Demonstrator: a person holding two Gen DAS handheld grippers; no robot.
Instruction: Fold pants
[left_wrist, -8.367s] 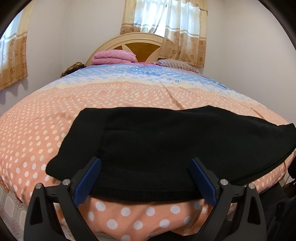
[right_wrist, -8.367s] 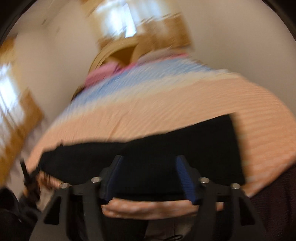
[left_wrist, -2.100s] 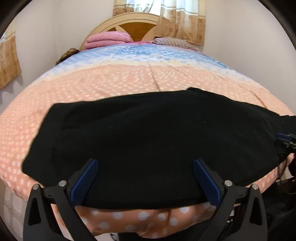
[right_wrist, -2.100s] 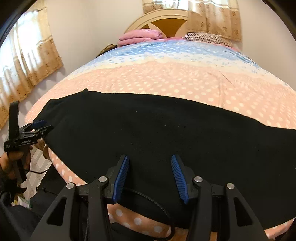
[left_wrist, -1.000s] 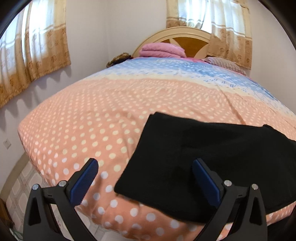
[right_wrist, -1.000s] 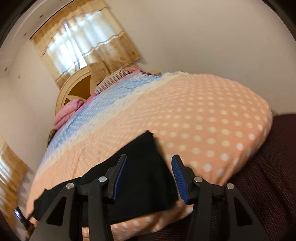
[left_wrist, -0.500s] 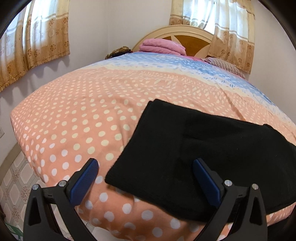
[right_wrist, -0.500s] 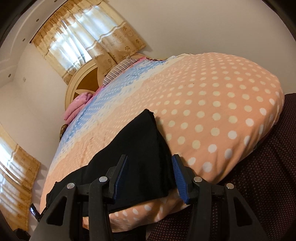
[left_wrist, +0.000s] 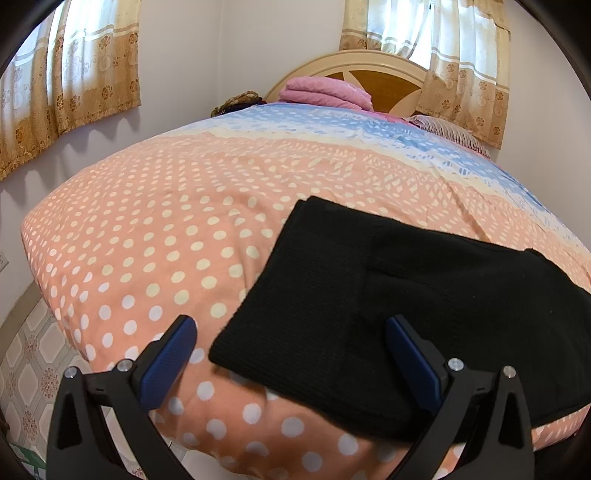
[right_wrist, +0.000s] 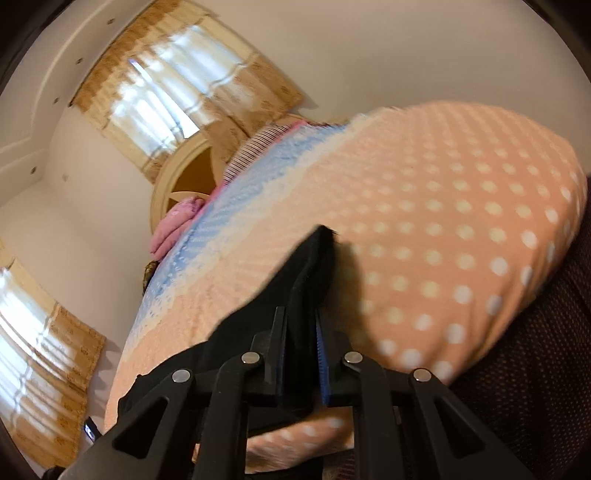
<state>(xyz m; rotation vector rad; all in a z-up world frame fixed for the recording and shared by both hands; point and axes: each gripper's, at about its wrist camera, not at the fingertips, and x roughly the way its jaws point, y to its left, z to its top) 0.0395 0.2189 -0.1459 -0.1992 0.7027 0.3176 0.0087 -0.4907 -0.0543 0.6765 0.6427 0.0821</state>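
While right tongs (right_wrist: 301, 354) pinch pants (left_wrist: 424, 295); left tongs (left_wrist: 291, 354) gape above pants' corner

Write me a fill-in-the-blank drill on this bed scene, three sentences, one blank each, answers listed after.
1. The right gripper is shut on the ____ pants.
2. The left gripper hangs ____ above the near corner of the pants.
3. At the headboard lies a folded ____ blanket.

Answers: black; open; pink
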